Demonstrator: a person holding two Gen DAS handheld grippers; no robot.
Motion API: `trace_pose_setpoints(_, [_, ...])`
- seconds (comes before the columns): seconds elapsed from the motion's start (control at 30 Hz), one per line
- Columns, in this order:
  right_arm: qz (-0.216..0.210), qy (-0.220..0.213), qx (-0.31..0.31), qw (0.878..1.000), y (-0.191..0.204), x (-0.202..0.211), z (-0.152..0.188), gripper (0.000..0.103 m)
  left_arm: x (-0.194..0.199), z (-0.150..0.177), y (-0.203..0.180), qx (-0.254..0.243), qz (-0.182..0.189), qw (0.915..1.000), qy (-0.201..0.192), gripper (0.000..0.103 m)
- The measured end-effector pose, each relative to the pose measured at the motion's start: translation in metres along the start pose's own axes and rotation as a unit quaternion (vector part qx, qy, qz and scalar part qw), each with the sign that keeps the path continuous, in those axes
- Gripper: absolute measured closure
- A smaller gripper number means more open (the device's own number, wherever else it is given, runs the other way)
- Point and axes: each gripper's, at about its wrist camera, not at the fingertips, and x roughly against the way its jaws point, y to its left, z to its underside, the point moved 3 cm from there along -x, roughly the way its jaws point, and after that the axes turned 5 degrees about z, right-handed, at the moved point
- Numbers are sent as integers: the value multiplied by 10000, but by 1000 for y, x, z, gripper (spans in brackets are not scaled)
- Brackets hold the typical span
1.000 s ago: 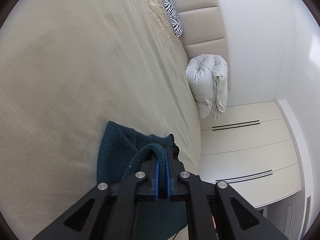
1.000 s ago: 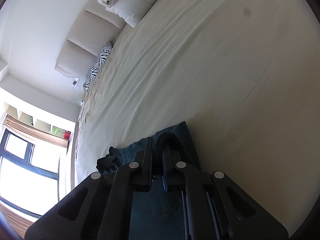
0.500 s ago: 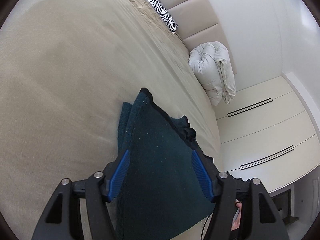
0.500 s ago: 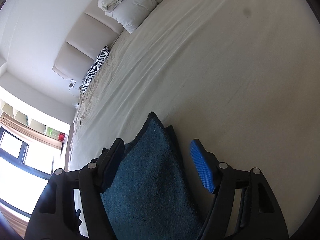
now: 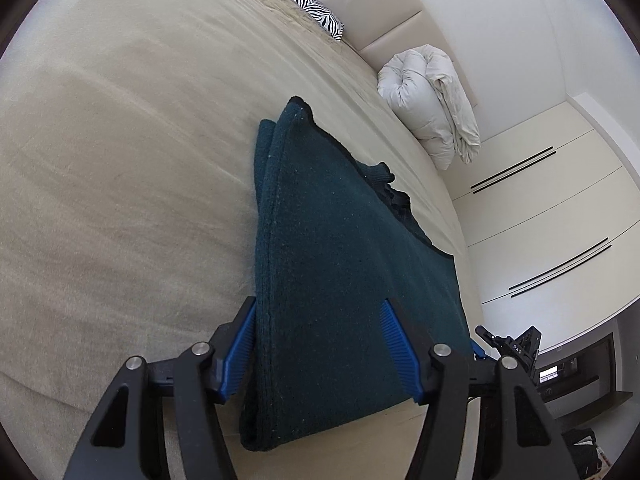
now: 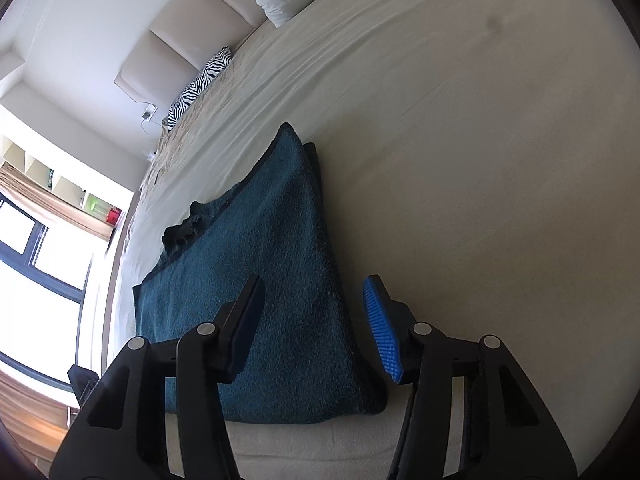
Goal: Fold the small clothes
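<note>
Lying folded on the beige bed (image 5: 120, 160), near its front edge, the dark teal garment (image 5: 340, 264) is seen between both sets of spread fingers. Nothing is held by the left gripper (image 5: 320, 352) or the right gripper (image 6: 316, 328). The knit is judged soft, light and limp; layered corners should be pinched together so no layer slips.

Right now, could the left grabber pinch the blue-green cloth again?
Probably yes. The left gripper is open right above the folded teal cloth on the bed, with nothing between them.
</note>
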Motion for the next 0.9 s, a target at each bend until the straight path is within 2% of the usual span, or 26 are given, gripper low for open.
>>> trace_pose_setpoints(0.1, [214, 121, 238, 9994, 3, -6, 5, 60, 0, 2, 0, -27, -63, 10000, 8, 46])
trace_pose_setpoints(0.17, [354, 196, 336, 9986, 4, -11, 8, 70, 0, 2, 0, -68, -95, 9999, 15, 50])
trace_pose_setpoints(0.2, [378, 212, 352, 9984, 3, -12, 10, 70, 0, 2, -1, -79, -116, 9999, 16, 53])
trace_pose_setpoints(0.27, [382, 190, 381, 9984, 3, -12, 13, 78, 1, 3, -3, -139, -183, 9997, 21, 63])
trace_pose_setpoints(0.33, [409, 130, 421, 9982, 3, -8, 14, 82, 2, 4, -6, -248, -271, 9993, 22, 71])
trace_pose_setpoints(0.43, [477, 90, 518, 9975, 5, -2, 15, 86, 2, 5, -6, -301, -348, 9989, 56, 76])
trace_pose_setpoints(0.53, [548, 87, 662, 9963, 10, 2, 17, 95, 1, 5, -5, -322, -458, 9984, 55, 87])
trace_pose_setpoints(0.9, [689, -119, 778, 9945, 18, 19, 16, 98, 10, 5, -9, -460, -633, 9969, -66, 95])
